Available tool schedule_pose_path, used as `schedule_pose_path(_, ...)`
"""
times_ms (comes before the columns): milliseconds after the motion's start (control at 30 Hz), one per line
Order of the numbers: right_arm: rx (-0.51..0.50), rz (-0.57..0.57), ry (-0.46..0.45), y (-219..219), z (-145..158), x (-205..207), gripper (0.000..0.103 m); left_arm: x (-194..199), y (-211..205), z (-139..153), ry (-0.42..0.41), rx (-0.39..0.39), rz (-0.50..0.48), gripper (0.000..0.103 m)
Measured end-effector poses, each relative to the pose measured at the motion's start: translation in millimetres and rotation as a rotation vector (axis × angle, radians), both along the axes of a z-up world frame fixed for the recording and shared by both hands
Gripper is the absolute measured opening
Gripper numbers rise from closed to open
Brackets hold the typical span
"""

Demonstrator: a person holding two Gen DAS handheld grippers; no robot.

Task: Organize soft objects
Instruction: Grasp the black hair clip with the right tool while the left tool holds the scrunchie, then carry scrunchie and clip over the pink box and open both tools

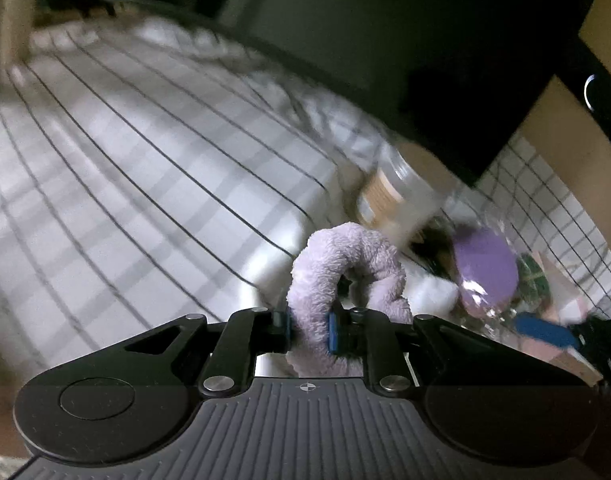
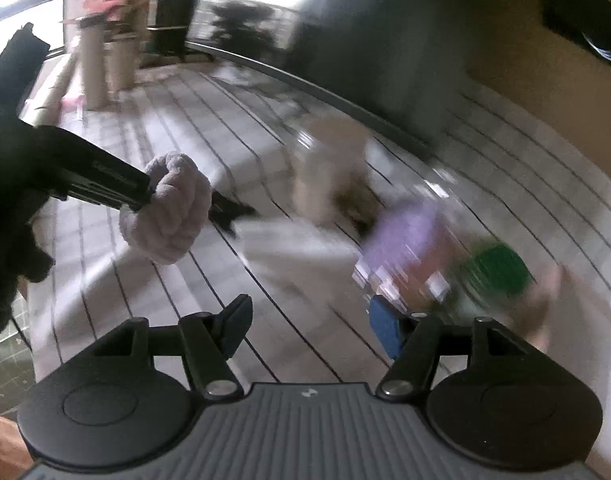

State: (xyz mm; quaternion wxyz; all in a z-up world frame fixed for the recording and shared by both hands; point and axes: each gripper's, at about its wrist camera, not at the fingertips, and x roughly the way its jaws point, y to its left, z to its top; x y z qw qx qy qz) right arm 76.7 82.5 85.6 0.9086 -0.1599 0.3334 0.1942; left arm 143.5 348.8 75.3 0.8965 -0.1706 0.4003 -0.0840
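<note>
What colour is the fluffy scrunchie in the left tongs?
Pale lilac scrunchie, clamped in the left tongs; clearest in the left wrist view.

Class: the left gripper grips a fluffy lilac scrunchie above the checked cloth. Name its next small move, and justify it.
Probably carry the scrunchie right, toward the jar: the left gripper is shut on it, off the cloth, and the right gripper is open and holds nothing.

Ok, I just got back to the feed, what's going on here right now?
The left hand-held gripper is shut on a fluffy lilac scrunchie and holds it above the striped bedsheet. The right hand-held gripper is open and holds nothing, near a clear jar with something purple inside. Beyond it lies a jar with a tan label. Both views are motion-blurred, so the jars' contents are hard to make out.
</note>
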Motion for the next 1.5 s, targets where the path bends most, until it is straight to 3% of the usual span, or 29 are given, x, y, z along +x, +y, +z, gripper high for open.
schedule_pose_path(200,0.054,0.118,0.002,69,-5,53,0.065,-14,58,12,-0.018,0.023,0.056,0.018)
schedule_pose_path(433,0.080,0.057,0.209,108,-51,123,0.065,-20,92,1,0.022,-0.008,0.097,0.019)
schedule_pose_path(533,0.046,0.040,0.222,109,-57,124,0.040,-14,92,1,0.023,-0.012,0.085,0.019)
schedule_pose_path(567,0.047,0.036,0.224,108,-55,123,0.036,-12,91,2,0.017,-0.012,0.077,0.019)
schedule_pose_path(700,0.060,0.038,0.123,96,-23,102,0.036,8,75,18,-0.033,-0.008,0.014,0.019)
schedule_pose_path(900,0.073,0.003,-0.050,55,56,80,0.036,67,23,72,-0.172,0.031,-0.126,0.019)
schedule_pose_path(1133,0.049,-0.200,-0.241,-53,132,61,0.036,130,-69,127,-0.269,0.056,-0.259,0.019)
schedule_pose_path(1300,0.060,-0.368,-0.289,-145,144,37,0.036,137,-154,135,-0.253,0.033,-0.400,0.019)
schedule_pose_path(1500,0.057,-0.515,-0.284,-219,124,14,0.036,129,-260,123,-0.201,-0.019,-0.595,0.019)
